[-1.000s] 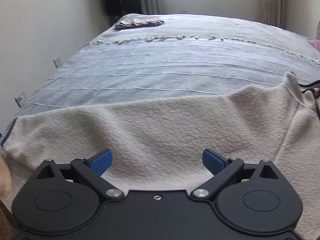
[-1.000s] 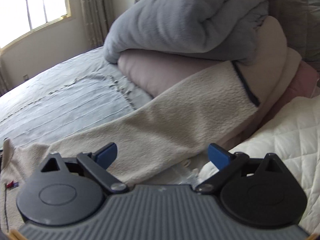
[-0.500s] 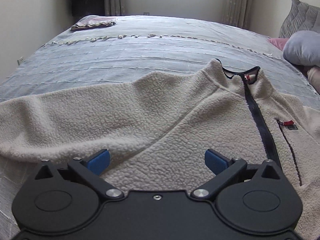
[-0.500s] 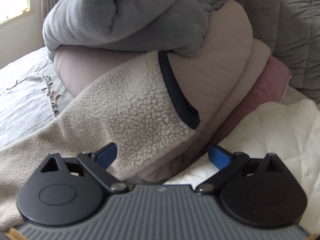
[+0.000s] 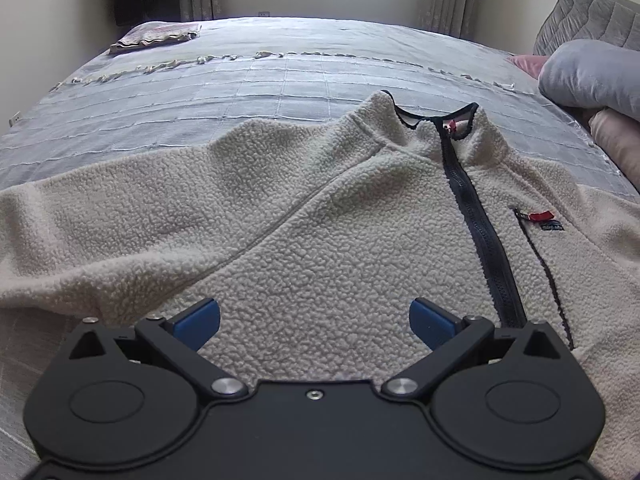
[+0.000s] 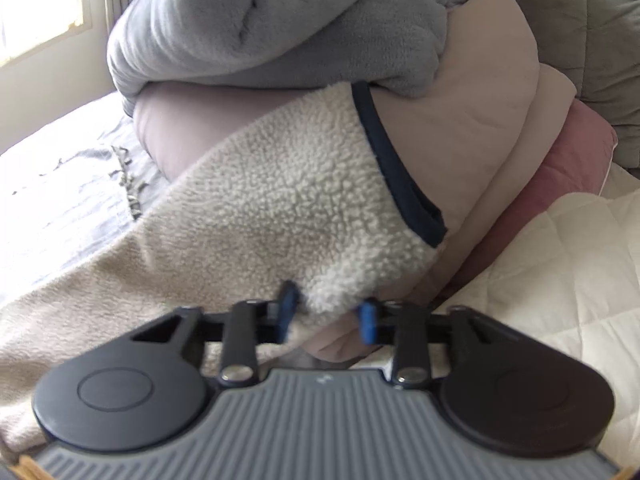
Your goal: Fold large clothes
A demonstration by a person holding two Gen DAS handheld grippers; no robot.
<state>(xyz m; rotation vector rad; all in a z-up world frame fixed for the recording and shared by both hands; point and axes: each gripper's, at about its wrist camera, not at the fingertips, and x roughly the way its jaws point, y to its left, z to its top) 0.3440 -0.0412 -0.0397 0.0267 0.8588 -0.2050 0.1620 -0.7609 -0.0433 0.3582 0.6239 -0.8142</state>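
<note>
Cream fleece jacket (image 5: 328, 216) spread front-up on the grey bedspread (image 5: 240, 80); right gripper (image 6: 326, 312) pinching its sleeve.

Collar toward twelve o'clock in the left wrist view, dark zipper (image 5: 480, 232) running to five o'clock; the left gripper (image 5: 314, 318) hovers over the chest with blue pads wide apart, nothing between them; in the right wrist view the navy-trimmed cuff (image 6: 396, 168) rests against stacked pillows (image 6: 460, 128) under a grey blanket (image 6: 280, 24); the jaws are closing with a tuft of sleeve pressed between the pads.

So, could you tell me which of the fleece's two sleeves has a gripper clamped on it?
The sleeve draped against the stacked pillows; right gripper pinches it.
</note>
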